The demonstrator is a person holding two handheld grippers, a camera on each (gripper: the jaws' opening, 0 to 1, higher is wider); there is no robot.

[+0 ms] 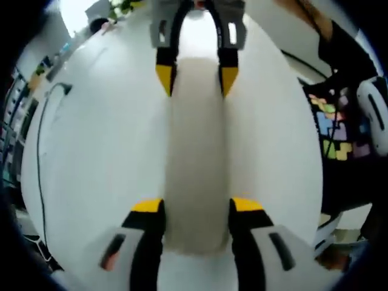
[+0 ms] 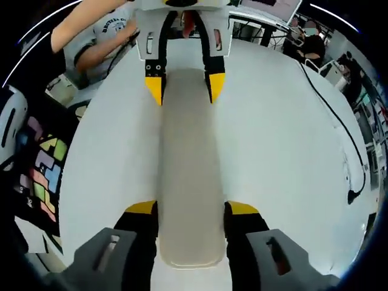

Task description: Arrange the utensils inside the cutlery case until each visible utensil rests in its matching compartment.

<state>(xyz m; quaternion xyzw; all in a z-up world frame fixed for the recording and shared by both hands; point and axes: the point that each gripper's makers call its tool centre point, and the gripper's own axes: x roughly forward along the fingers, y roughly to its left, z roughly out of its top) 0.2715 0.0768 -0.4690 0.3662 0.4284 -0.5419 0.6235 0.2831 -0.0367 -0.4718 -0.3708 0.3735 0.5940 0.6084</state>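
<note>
In the left gripper view, the left gripper [image 1: 197, 209] clamps one end of a long pale cutlery case [image 1: 196, 151] lying on a white table [image 1: 103, 157]. At the far end, the right gripper [image 1: 196, 76] clamps the other. Judged an early step: lid shut, no utensils visible, so next calls for opening it.

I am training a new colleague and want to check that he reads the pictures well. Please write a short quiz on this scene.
1. True or false: the long beige case stands upright on the white table.
2. Where are the left tool and the right tool?
A. both at one end of the case
B. at opposite ends, jaws against its long sides
C. both away from the case
3. Fill in: a thin black ___ lies on the table, apart from the case.

Key: 1 false, it lies flat; 2 B; 3 cable.
</note>
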